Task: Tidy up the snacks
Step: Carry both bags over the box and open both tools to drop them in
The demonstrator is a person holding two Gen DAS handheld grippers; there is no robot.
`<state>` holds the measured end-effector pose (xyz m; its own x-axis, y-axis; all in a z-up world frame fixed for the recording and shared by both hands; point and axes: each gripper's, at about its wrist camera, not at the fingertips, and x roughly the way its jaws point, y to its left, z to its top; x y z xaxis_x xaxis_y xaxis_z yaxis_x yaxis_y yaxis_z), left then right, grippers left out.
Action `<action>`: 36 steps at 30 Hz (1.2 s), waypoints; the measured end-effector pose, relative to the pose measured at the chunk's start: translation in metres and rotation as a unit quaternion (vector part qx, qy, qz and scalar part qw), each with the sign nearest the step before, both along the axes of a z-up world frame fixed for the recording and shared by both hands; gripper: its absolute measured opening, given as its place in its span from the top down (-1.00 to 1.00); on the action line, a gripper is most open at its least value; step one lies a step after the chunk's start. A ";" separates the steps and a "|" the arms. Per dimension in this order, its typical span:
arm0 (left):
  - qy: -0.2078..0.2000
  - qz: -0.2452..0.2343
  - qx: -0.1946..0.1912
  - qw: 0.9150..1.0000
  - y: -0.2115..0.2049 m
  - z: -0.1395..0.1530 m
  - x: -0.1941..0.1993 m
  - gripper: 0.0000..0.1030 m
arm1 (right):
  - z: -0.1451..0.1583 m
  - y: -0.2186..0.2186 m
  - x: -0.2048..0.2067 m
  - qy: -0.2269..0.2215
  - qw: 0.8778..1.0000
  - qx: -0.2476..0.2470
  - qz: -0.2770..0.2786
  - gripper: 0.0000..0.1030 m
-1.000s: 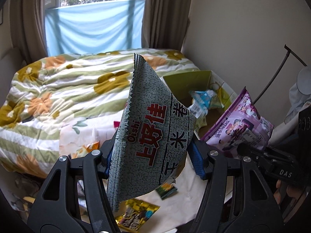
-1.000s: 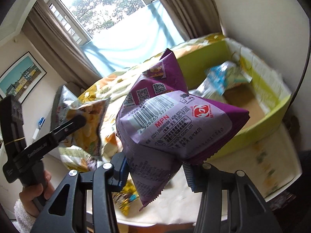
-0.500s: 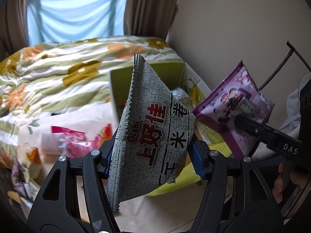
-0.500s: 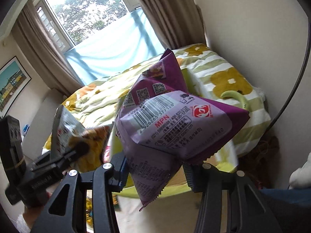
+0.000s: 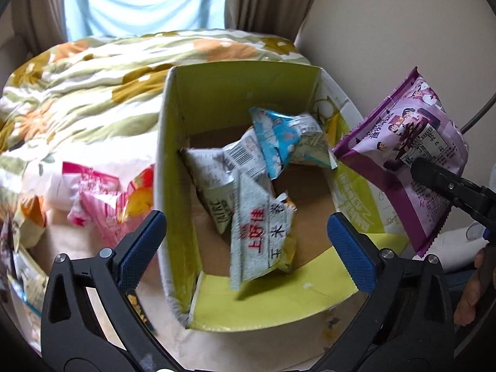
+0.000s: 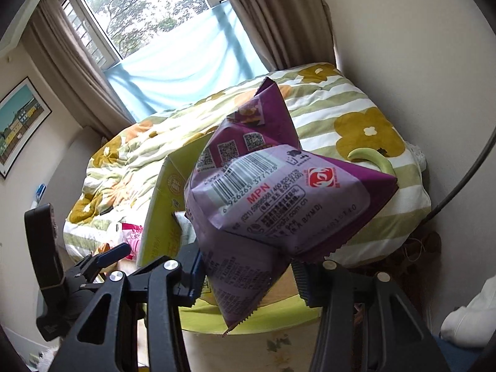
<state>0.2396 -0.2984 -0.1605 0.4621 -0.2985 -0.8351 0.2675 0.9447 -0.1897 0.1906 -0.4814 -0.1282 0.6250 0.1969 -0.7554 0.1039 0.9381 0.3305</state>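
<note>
My left gripper (image 5: 246, 241) has just popped wide open, grey snack bag (image 5: 260, 241) lying loose in the green box (image 5: 238, 90); right gripper (image 6: 248, 274) clamps the purple bag (image 6: 279, 198).

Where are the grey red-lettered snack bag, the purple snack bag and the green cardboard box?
Grey red-lettered snack bag (image 5: 262, 241), left wrist view, red lettering.
Purple snack bag (image 6: 279, 198), right wrist view, barcode panel.
Green cardboard box (image 5: 241, 93), left wrist view, far inner wall.

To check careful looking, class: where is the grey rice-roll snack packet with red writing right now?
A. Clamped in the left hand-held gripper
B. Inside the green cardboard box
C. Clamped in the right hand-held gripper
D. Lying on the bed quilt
B: the grey packet is inside the green box, clear of the left hand-held gripper's wide-open jaws.
</note>
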 end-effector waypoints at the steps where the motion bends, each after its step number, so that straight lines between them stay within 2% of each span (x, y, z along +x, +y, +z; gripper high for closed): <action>1: -0.001 0.005 0.002 1.000 0.003 0.001 -0.003 -0.99 | -0.002 0.000 0.000 0.001 1.000 0.000 0.002 0.15; 8: -0.019 0.027 0.036 0.999 0.024 0.007 -0.018 -0.99 | -0.017 0.004 0.009 0.018 1.000 0.013 0.017 0.15; 14: -0.017 0.040 0.039 0.998 0.033 0.013 -0.024 -0.99 | -0.033 0.019 0.029 0.038 0.998 0.038 0.040 0.13; 20: -0.021 0.051 0.049 0.997 0.039 0.020 -0.028 -0.99 | -0.040 0.019 0.037 0.043 0.998 0.050 0.008 0.10; 22: -0.020 0.053 0.052 0.997 0.040 0.019 -0.029 -0.99 | -0.041 0.018 0.037 0.044 0.998 0.048 -0.005 -0.25; 23: -0.020 0.054 0.054 0.997 0.041 0.019 -0.030 -0.99 | -0.043 0.017 0.037 0.046 0.998 0.052 -0.011 -0.73; 24: -0.019 0.055 0.055 0.997 0.041 0.017 -0.031 -0.99 | -0.045 0.016 0.035 0.046 0.997 0.056 -0.017 -0.99; 26: -0.015 0.055 0.055 0.997 0.042 0.014 -0.033 -0.99 | -0.045 0.017 0.030 0.040 0.998 0.054 -0.016 -0.99; 31: -0.005 0.056 0.050 0.997 0.046 0.007 -0.038 -0.99 | -0.049 0.030 0.014 0.042 0.999 -0.001 0.013 -0.99; 36: -0.007 0.052 0.045 0.998 0.049 0.009 -0.042 -0.99 | -0.051 0.027 0.003 0.051 0.999 0.001 0.017 -0.99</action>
